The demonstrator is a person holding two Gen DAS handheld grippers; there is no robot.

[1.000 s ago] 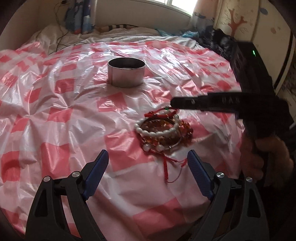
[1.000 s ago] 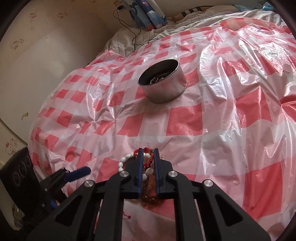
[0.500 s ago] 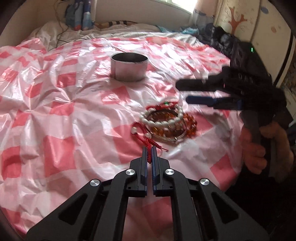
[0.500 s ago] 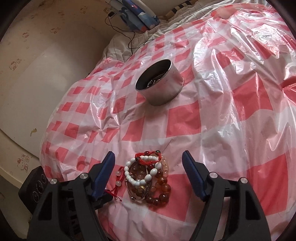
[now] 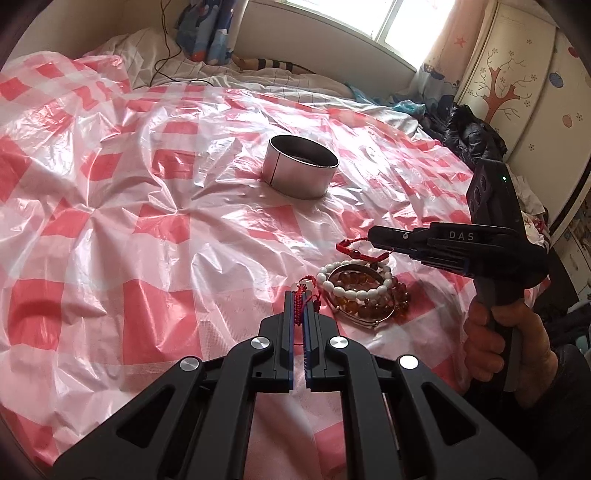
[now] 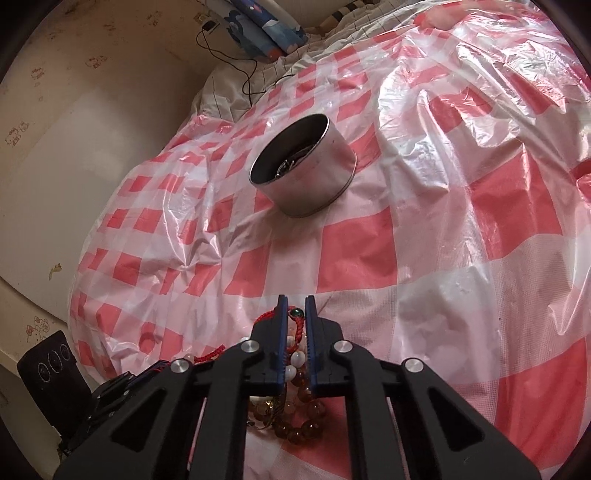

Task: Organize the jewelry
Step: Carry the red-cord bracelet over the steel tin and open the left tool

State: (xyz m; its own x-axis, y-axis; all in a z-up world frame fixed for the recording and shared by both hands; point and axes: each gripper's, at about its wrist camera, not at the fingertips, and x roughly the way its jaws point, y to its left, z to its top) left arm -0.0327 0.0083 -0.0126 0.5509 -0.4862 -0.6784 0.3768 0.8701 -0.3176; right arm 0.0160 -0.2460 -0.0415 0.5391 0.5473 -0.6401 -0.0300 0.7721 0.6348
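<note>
Left claw (image 5: pixel 299 299) pinches a red cord; right claw (image 6: pixel 296 308) clamps a red bracelet (image 5: pixel 354 248) above the bead pile (image 5: pixel 364 295), tin (image 5: pixel 299 170) beyond.

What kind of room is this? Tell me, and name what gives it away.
Most likely a bedroom, perhaps a child's. The red-checked plastic sheet covers a bed with rumpled white bedding at its head, a painted wardrobe with a tree design stands beside it, and a window sits above.

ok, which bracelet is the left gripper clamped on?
The red woven cord bracelet, pinched in the left gripper; the right gripper holds a separate red cord bracelet with a green bead.
</note>
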